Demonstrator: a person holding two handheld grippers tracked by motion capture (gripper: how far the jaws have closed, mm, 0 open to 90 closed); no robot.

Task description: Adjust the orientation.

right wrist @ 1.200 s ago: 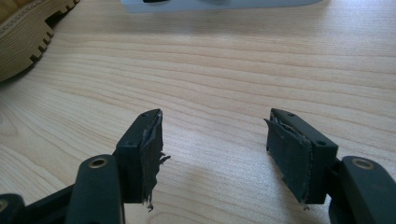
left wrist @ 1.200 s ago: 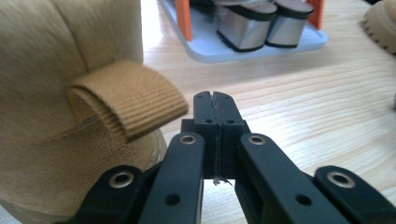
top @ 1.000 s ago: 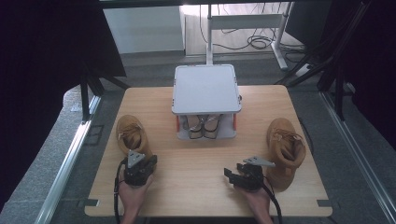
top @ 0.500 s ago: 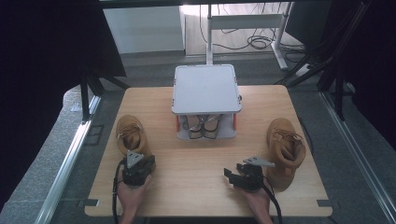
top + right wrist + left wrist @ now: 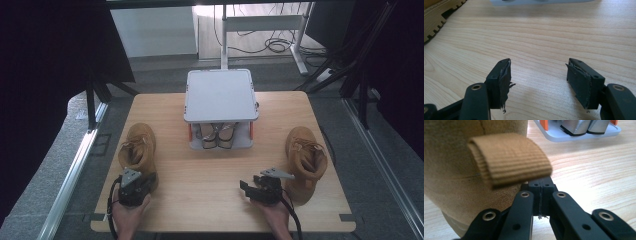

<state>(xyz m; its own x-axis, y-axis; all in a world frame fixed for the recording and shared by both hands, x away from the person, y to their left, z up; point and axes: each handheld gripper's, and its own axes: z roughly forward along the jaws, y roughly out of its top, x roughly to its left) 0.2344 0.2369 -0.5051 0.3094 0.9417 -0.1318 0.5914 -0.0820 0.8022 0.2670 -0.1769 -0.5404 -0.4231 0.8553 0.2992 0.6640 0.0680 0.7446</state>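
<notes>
Since the earlier frame, the left claw (image 5: 134,186) has slid slightly toward the left boot (image 5: 137,148) at the lower left of the high view; the right claw (image 5: 260,188) has kept its place. Seen along the left claw (image 5: 540,185), its jaws are pressed together with nothing between them, just under the boot's pull loop (image 5: 509,157). The right claw (image 5: 538,77) stands wide apart over the bare worktop (image 5: 544,37), near the right boot (image 5: 305,160).
</notes>
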